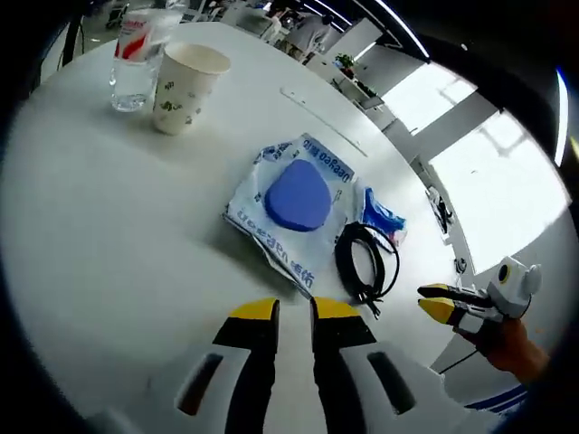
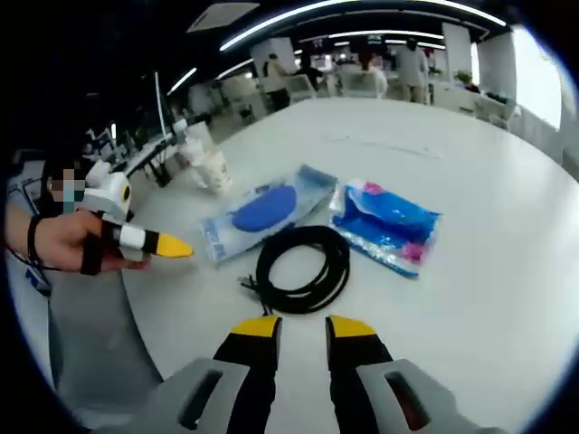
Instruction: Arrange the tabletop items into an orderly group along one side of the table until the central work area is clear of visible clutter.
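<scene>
Barely started, I reckon: black cable [image 2: 298,268], blue pouch [image 1: 295,199] and wipes pack [image 2: 387,226] sit mid-table [image 1: 109,235], far from the paper cup [image 1: 185,88]. Left gripper [image 1: 293,310] and right gripper [image 2: 303,326]: narrow, empty.

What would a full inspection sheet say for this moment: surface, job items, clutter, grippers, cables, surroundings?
Surface: white table, bare in the foreground.
Job's things: paper cup beside water bottle at the far edge; blue pad on its printed wrapper; blue packet lying flat.
Clutter: nothing seen beyond these.
Grippers: left gripper and right gripper both open, holding nothing.
Cables: black cable coiled between wrapper and packet.
Surroundings: open office, desks, people far off.
</scene>
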Tool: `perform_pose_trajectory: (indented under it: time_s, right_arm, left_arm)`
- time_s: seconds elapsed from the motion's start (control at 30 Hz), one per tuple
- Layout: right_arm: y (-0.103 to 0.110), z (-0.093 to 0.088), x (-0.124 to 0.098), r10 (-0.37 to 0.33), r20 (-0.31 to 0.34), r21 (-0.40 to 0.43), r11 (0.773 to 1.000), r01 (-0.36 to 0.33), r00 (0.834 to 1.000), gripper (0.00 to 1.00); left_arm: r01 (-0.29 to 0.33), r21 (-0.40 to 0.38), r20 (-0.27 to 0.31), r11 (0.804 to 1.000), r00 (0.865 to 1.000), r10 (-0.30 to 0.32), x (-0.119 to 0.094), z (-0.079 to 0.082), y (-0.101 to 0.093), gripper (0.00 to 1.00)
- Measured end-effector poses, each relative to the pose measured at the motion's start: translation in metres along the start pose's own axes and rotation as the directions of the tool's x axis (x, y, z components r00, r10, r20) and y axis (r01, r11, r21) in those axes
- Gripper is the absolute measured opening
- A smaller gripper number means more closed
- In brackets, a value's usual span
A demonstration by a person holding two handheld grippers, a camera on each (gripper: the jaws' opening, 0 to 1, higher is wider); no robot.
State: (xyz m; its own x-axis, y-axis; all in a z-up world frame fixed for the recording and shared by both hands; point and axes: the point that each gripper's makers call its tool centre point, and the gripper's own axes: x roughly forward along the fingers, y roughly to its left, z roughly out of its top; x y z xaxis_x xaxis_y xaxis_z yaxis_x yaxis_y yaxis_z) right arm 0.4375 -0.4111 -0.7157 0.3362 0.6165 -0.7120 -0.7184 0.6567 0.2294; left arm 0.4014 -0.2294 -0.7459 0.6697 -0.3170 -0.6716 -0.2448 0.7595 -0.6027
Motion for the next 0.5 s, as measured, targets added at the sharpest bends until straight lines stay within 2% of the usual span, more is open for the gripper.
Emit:
perform_pose_trajectory:
  time_s: [0.1,0.23,0.5]
  right_arm:
    - [0.009,-0.008,-0.007,0.003,0.011,0.026,1.000,-0.004,1.000,0.19]
    - [0.018,-0.012,-0.012,0.009,0.047,0.086,0.996,-0.013,0.999,0.20]
    - [0.025,-0.030,-0.021,-0.001,0.059,0.131,0.991,-0.006,0.998,0.22]
  left_arm:
    - [-0.006,-0.042,0.007,0.999,1.000,0.006,0.005,0.002,0.002,0.10]
    - [-0.012,-0.055,0.002,0.998,1.000,0.012,0.010,0.001,0.002,0.10]
    - [-0.022,-0.039,-0.011,0.999,1.000,0.022,0.015,0.001,0.002,0.10]
